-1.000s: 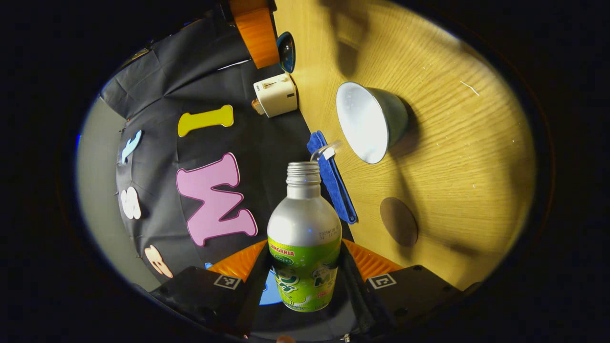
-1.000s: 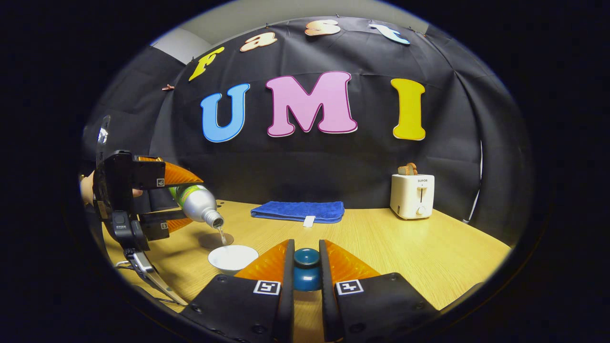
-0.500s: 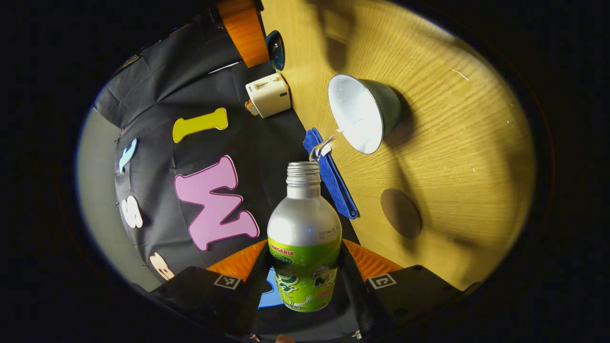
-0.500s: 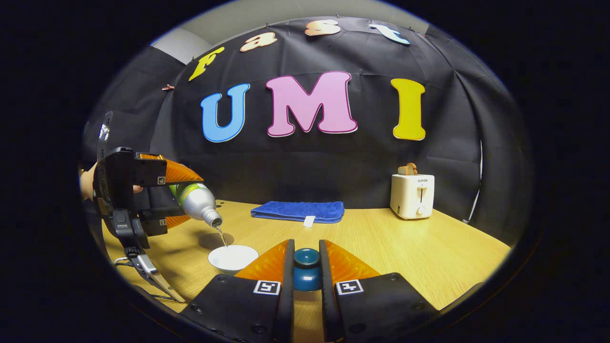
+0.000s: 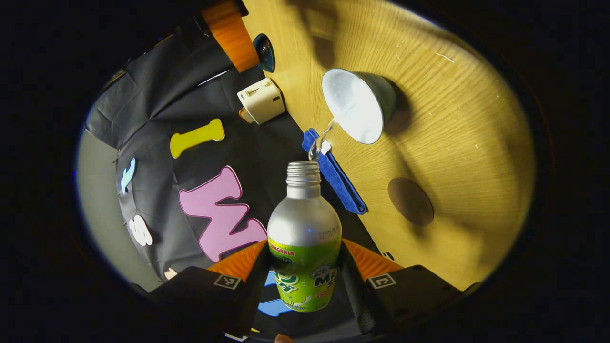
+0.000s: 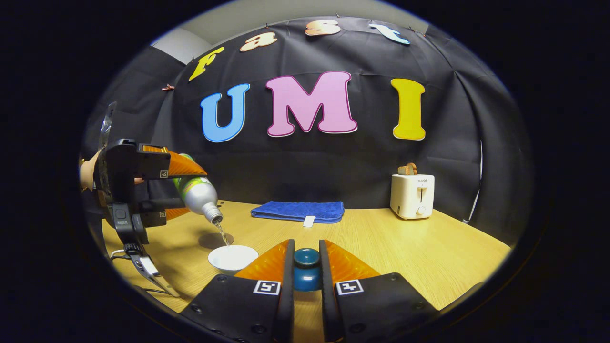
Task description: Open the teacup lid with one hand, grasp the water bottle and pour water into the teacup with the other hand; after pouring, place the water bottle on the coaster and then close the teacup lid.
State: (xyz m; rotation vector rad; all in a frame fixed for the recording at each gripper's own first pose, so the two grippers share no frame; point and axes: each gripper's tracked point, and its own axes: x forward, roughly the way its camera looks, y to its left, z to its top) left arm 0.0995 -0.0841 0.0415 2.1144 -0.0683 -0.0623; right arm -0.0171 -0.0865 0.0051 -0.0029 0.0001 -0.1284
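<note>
Progress: lid was off, pour was under way; bottle-to-coaster and re-lidding were not yet done

Left gripper (image 5: pixel 305 286) had both fingers clamped on the labelled lower body of the water bottle (image 5: pixel 304 238), which sat bottom centre of the left gripper view. In the right gripper view that gripper (image 6: pixel 183 193) was at mid left, bottle (image 6: pixel 200 195) tipped neck-down toward lower right

Thin stream of water (image 6: pixel 222 234) ran from the bottle mouth into the teacup (image 6: pixel 233 257). In the left gripper view the stream (image 5: pixel 321 140) arced from just above the mouth to the cup rim; teacup (image 5: pixel 358 110) was upper centre there

Right gripper (image 6: pixel 306 271) was closed on the teacup lid (image 6: pixel 306 269) by its knob, bottom centre of the right gripper view, held clear to the right of the cup

Coaster (image 5: pixel 410 201) lay on the table (image 5: pixel 467 143), right of centre in the left gripper view, near the cup but not touching, nothing on it

Bottle look: bare silvery shoulder and threaded neck, no cap, green printed label on the lower half. Teacup: white inside, grey-green outside, flared bowl shape; fill level could not be judged. Lid: dark teal, glossy

Blue towel (image 6: pixel 298 210) and white toaster (image 6: pixel 412 195) sat at the table's far edge, uninvolved
</note>
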